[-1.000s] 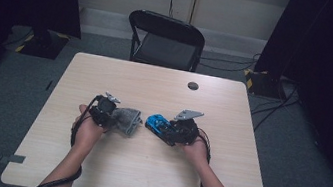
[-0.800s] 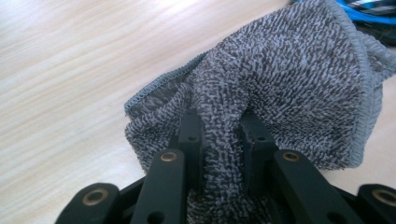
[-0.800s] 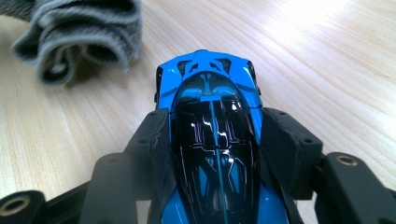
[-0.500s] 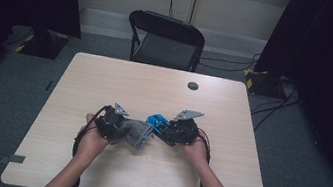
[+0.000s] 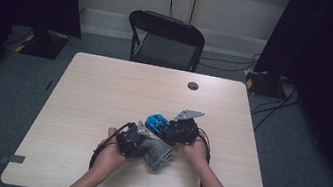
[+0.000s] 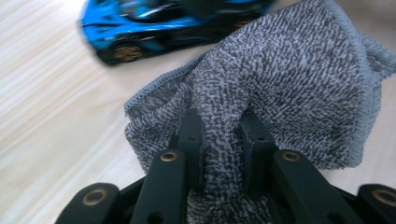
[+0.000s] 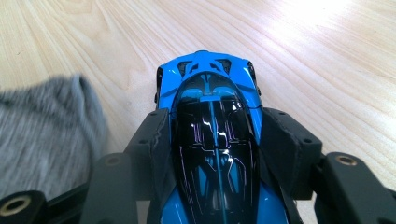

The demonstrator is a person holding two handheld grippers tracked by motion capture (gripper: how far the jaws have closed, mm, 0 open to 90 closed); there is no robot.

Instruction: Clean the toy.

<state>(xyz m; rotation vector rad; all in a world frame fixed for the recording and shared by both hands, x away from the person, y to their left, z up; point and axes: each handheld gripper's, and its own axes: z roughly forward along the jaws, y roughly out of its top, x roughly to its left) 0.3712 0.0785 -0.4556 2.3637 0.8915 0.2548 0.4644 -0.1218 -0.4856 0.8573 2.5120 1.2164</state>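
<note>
On the light wooden table the two claws sat close together near the person's edge. The left claw was clamped on a fold of a grey knitted cloth, its two black jaws drawn narrow with the fabric bunched up between them. From the high view the left claw lay in the person's left hand, and the cloth spread on the table just to its right.

The right claw gripped a blue toy sports car by its sides, one jaw against each flank, with the car's nose pointing away over the wood grain. In the left gripper view the car lay just beyond the cloth's edge. In the high view the right claw and car sat beside the cloth.

A small dark round object lay far up the table, and a black folding chair stood behind it.
</note>
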